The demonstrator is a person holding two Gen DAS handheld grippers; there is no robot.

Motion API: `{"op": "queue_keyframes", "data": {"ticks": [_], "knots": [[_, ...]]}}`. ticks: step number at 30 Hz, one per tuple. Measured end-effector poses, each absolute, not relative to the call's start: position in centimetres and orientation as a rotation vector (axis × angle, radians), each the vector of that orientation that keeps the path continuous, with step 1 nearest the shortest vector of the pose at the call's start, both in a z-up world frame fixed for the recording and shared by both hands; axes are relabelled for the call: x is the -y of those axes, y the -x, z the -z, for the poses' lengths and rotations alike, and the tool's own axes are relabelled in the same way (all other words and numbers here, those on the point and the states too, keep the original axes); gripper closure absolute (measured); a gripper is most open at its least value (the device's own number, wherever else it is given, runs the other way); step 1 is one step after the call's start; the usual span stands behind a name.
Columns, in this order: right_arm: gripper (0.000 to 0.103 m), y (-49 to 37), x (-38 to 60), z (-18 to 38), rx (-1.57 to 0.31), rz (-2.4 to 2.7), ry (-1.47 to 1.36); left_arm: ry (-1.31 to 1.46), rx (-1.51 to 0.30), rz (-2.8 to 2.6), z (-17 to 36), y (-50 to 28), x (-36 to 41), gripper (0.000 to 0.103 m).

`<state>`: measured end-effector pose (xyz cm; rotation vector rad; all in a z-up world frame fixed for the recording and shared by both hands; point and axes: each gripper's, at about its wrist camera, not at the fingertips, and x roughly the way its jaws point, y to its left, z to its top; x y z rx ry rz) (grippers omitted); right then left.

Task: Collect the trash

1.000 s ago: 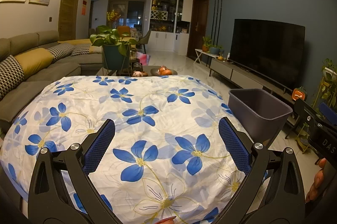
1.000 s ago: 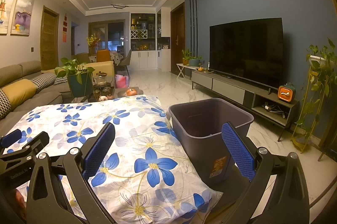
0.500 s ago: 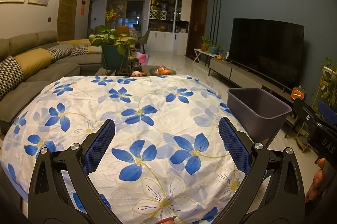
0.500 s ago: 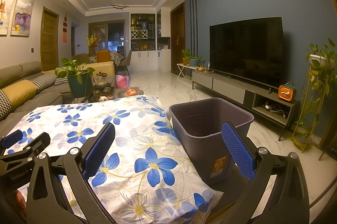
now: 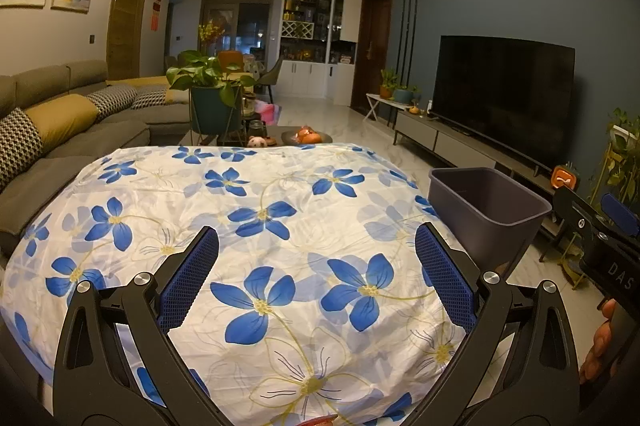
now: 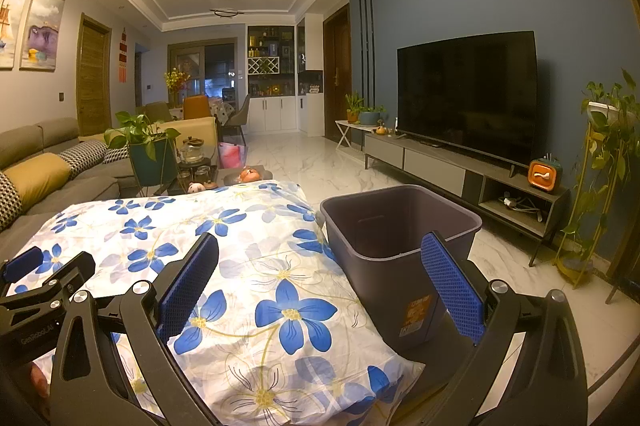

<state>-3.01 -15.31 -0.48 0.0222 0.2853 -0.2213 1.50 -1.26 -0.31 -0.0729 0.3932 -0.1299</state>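
A table covered with a white cloth printed with blue flowers (image 5: 256, 218) (image 6: 224, 250) fills the foreground; I see no trash on it. A dark grey plastic bin (image 5: 486, 209) (image 6: 396, 238) stands on the floor at the table's right edge, and no trash shows in the part of its inside that I see. My left gripper (image 5: 316, 278) hovers open over the cloth with nothing between its fingers. My right gripper (image 6: 320, 278) is open too, held over the table's right edge beside the bin. Each gripper's body shows at the edge of the other's view.
A grey sofa (image 5: 60, 129) with cushions runs along the left. A potted plant (image 5: 212, 97) and a low table with fruit (image 5: 306, 137) stand beyond the cloth. A TV (image 6: 468, 97) on a long cabinet lines the right wall, with marble floor (image 6: 320, 161) between.
Both views have shifted only very slightly; the grippers stay open and nothing on the cloth has moved.
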Motion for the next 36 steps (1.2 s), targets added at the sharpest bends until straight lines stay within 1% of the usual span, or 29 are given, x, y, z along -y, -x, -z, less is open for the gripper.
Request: {"op": "queue_keyframes", "data": {"ticks": [3, 5, 10, 12, 23, 26, 28, 30, 36], "knots": [[0.005, 3.02, 15.34, 0.48, -0.286, 0.221, -0.024, 0.07, -0.389, 0.135, 0.33, -1.43, 1.44, 0.006], [0.005, 3.03, 15.36, 0.48, -0.285, 0.222, -0.023, 0.066, -0.387, 0.142, 0.3, -1.39, 1.65, 0.008], [0.005, 2.99, 15.35, 0.48, -0.287, 0.223, -0.024, 0.066, -0.381, 0.16, 0.31, -1.19, 1.67, 0.02], [0.005, 2.91, 15.15, 0.47, -0.287, 0.223, -0.025, 0.065, -0.376, 0.163, 0.25, -1.07, 1.67, 0.021], [0.005, 2.97, 15.28, 0.43, -0.286, 0.225, -0.029, 0.065, -0.377, 0.152, 0.33, -1.04, 1.42, 0.02], [0.005, 2.98, 15.1, 0.55, -0.284, 0.226, -0.031, 0.057, -0.375, 0.148, 0.34, -1.02, 1.46, 0.017], [0.005, 2.97, 15.12, 0.54, -0.285, 0.226, -0.03, 0.047, -0.37, 0.143, 0.37, -0.95, 1.51, 0.013], [0.005, 3.0, 15.13, 0.61, -0.287, 0.224, -0.034, 0.036, -0.369, 0.132, 0.37, -0.91, 1.65, 0.01], [0.005, 3.26, 14.93, 0.65, -0.284, 0.225, -0.04, 0.036, -0.383, 0.131, 0.47, -1.09, 1.57, 0.009]]}}
